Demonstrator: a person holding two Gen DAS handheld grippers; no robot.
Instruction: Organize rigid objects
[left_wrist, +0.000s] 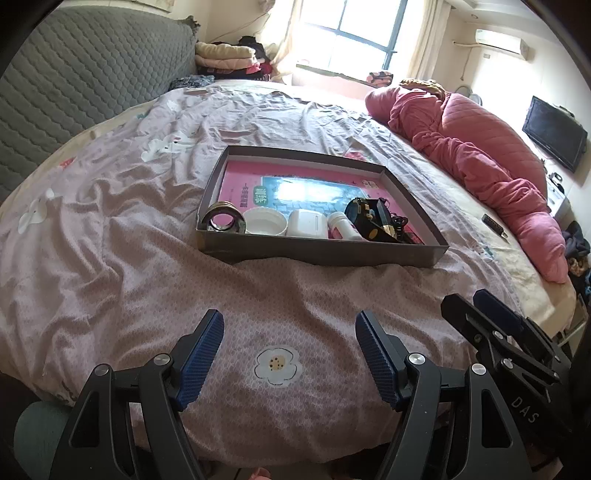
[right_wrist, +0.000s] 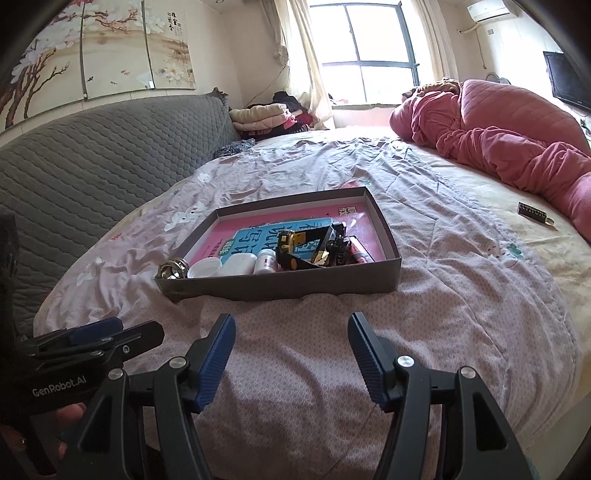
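A shallow grey box (left_wrist: 321, 254) (right_wrist: 280, 286) lies on the bed. Along its near side sit a tape roll (left_wrist: 223, 221) (right_wrist: 171, 269), a white lid (left_wrist: 265, 220) (right_wrist: 205, 266), a white case (left_wrist: 307, 222) (right_wrist: 238, 264), a small white bottle (left_wrist: 341, 225) (right_wrist: 266, 260) and black and yellow items (left_wrist: 373, 219) (right_wrist: 306, 247). My left gripper (left_wrist: 290, 328) is open and empty, low over the sheet in front of the box. My right gripper (right_wrist: 291, 330) is open and empty beside it. A small dark object (left_wrist: 493, 223) (right_wrist: 533, 214) lies loose on the sheet to the right.
The bed has a wrinkled pink floral sheet (left_wrist: 110, 240). A pink quilt (left_wrist: 480, 158) (right_wrist: 517, 147) is heaped along the right side. A grey quilted headboard (left_wrist: 74, 81) stands at left. Folded clothes (left_wrist: 229, 55) lie by the window.
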